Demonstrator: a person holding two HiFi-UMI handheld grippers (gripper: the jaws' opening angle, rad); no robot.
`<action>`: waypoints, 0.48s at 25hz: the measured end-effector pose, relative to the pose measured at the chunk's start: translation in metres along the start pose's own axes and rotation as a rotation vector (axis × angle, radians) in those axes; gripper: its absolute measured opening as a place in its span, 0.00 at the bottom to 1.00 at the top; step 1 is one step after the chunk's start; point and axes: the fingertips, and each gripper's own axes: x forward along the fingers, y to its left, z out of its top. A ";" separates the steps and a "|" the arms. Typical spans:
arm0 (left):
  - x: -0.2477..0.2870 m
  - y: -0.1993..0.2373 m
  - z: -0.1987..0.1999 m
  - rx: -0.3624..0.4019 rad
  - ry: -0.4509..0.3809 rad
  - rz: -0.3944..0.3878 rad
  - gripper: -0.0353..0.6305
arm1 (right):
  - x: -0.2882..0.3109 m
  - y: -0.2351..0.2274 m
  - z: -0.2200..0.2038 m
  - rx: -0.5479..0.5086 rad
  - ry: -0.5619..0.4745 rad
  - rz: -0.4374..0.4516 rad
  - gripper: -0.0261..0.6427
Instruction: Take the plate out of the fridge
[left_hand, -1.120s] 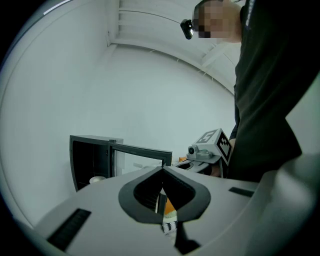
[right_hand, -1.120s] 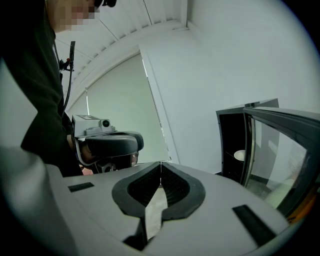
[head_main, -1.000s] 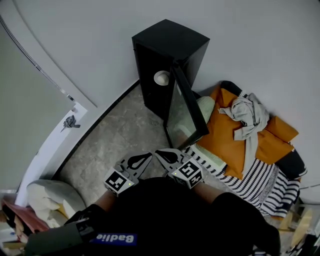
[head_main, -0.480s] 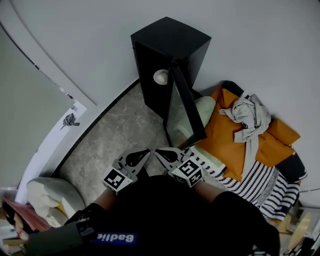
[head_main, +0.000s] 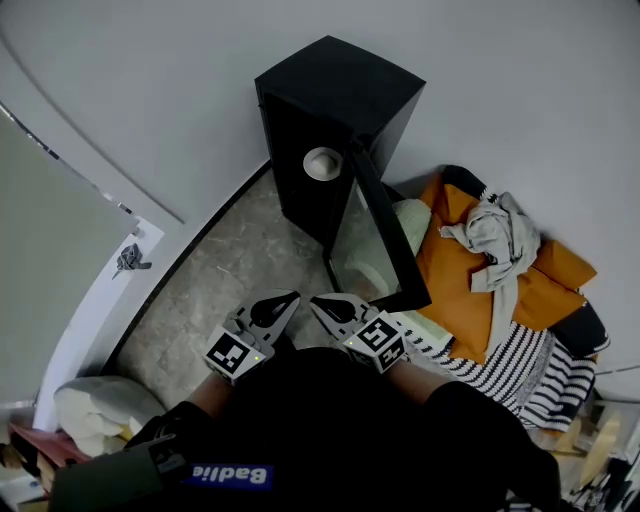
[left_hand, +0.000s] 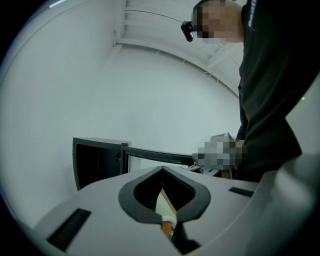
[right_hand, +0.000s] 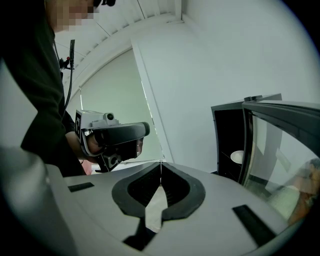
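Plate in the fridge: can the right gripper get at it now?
Probably yes: the door stands open and nothing lies between the right gripper and the plate; its shut jaws must open first.

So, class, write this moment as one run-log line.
fridge: door open | plate: inside, untouched | left tongs: shut, empty | right tongs: shut, empty

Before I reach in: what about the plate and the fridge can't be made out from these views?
- Plate: too small in the head view to tell whether anything lies on it. In the right gripper view the door frame cuts off its right part.
- Plate, left gripper view: lost in the dark fridge interior.
- Shelves under the plate: too dark in the head view.
- Things behind the door glass: blurred by reflections.
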 end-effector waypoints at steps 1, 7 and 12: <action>0.000 0.010 0.001 0.003 0.001 -0.006 0.06 | 0.008 -0.003 0.003 0.001 0.003 -0.005 0.06; 0.001 0.067 0.006 0.008 0.004 -0.043 0.06 | 0.050 -0.025 0.026 0.027 0.013 -0.055 0.06; 0.001 0.105 0.008 0.024 0.006 -0.110 0.06 | 0.083 -0.037 0.044 0.049 0.020 -0.102 0.06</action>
